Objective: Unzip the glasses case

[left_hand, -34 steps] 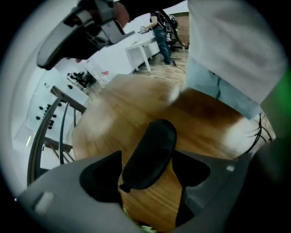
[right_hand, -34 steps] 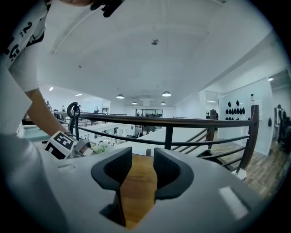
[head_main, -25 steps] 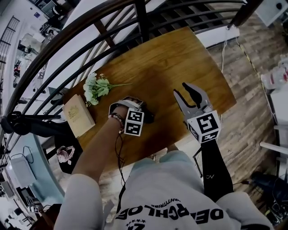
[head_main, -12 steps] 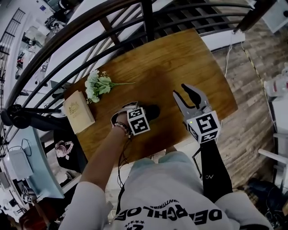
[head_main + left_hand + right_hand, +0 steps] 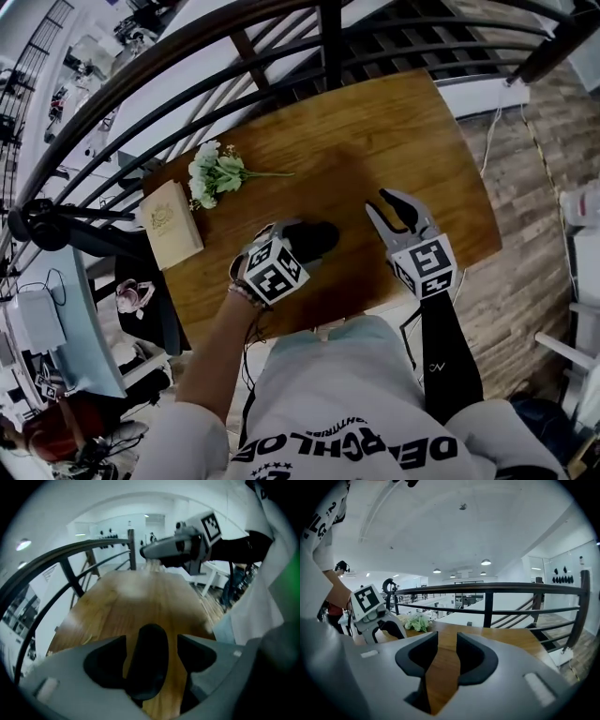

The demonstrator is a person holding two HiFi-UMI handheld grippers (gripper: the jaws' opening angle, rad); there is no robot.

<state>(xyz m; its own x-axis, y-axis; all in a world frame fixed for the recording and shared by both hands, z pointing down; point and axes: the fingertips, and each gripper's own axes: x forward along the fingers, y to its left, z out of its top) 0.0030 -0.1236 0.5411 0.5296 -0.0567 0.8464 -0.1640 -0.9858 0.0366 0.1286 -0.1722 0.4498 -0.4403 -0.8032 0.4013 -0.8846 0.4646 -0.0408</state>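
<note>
The black glasses case (image 5: 309, 240) sticks out from my left gripper (image 5: 292, 242), which is shut on it above the wooden table (image 5: 394, 122). In the left gripper view the case (image 5: 150, 639) fills the gap between the two grey jaws, its rounded end pointing away over the wood. My right gripper (image 5: 394, 208) hangs to the right of the case, apart from it. Its jaws have just been closing, but they still stand apart with nothing between them, and only bare wood shows in the gap (image 5: 446, 641).
A bunch of white flowers (image 5: 214, 172) and a tan book (image 5: 172, 223) lie at the table's left end. A dark curved railing (image 5: 234, 56) runs along the far side. The person's torso is at the near edge.
My left gripper has rolled over and risen with the case in it. My right gripper has sunk a little toward the table and its jaws have narrowed.
</note>
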